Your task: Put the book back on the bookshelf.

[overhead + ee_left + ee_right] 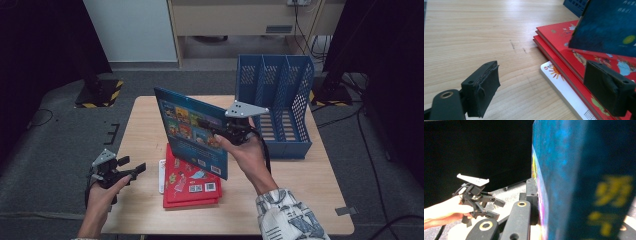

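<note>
Right gripper (pixel 220 131) clamps a dark blue picture book (pixel 192 131) lifted toward the empty blue slotted file rack (pixel 280 100); left gripper (pixel 131 167) waits open, red books (pixel 192 187) remaining

High view above table (pixel 150 125), gripper views close and low, all sharing blue book (pixel 192 131).

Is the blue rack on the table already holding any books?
No, the blue rack has bare slots; the blue book is in the right claw.
</note>
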The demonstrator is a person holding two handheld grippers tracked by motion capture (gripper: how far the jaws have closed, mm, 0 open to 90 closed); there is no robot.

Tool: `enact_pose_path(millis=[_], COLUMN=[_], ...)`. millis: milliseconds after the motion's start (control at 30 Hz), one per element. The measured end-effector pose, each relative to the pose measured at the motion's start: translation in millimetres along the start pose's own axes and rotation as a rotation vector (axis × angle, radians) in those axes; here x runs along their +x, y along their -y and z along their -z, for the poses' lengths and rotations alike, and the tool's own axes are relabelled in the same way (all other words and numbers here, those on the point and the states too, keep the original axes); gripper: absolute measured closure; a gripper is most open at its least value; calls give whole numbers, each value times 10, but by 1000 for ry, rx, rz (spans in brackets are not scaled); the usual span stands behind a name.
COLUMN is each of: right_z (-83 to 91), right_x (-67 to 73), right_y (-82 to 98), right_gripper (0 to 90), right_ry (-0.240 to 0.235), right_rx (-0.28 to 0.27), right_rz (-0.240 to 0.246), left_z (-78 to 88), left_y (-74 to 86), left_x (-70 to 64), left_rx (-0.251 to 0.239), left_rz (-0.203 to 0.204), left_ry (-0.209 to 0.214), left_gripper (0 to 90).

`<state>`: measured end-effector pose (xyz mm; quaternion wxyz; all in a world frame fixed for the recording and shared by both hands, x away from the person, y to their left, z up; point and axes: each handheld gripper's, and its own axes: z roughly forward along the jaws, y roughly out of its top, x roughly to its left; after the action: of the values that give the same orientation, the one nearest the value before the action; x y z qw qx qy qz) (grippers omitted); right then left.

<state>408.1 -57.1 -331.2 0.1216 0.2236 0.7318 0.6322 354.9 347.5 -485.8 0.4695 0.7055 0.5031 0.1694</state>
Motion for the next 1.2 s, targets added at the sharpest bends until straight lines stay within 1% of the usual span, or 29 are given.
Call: enact_pose_path(millis=[100, 200, 400, 567, 767, 967, 1200], right_z=[21, 45, 112, 167, 237, 341, 448], right_x=[-12, -13, -37, -72, -105, -136, -192], right_y=[-27, -64, -123, -169, -218, -281, -362], right_gripper=[834, 834, 834, 834, 834, 834, 834], right_ry=[19, 40, 75, 108, 133, 164, 201], right_rx=[-7, -10, -22, -29, -38, -53, -68], right_rz=[-1, -6, -21, -26, -30, -44, -65], left_z=[-3, -20, -60, -80, -93, -106, -102], left_y=[10, 33, 58, 67, 76, 89, 79], left_x=[10, 29, 31, 24, 21, 17, 29], left_rx=[5, 16, 37, 50, 63, 86, 84], left_rz=[-8, -5, -6, -11, -18, -33, -27], left_ry=[-26, -44, -76, -82, -91, -115, -108], left_gripper=[121, 118, 77, 70, 70, 68, 66])
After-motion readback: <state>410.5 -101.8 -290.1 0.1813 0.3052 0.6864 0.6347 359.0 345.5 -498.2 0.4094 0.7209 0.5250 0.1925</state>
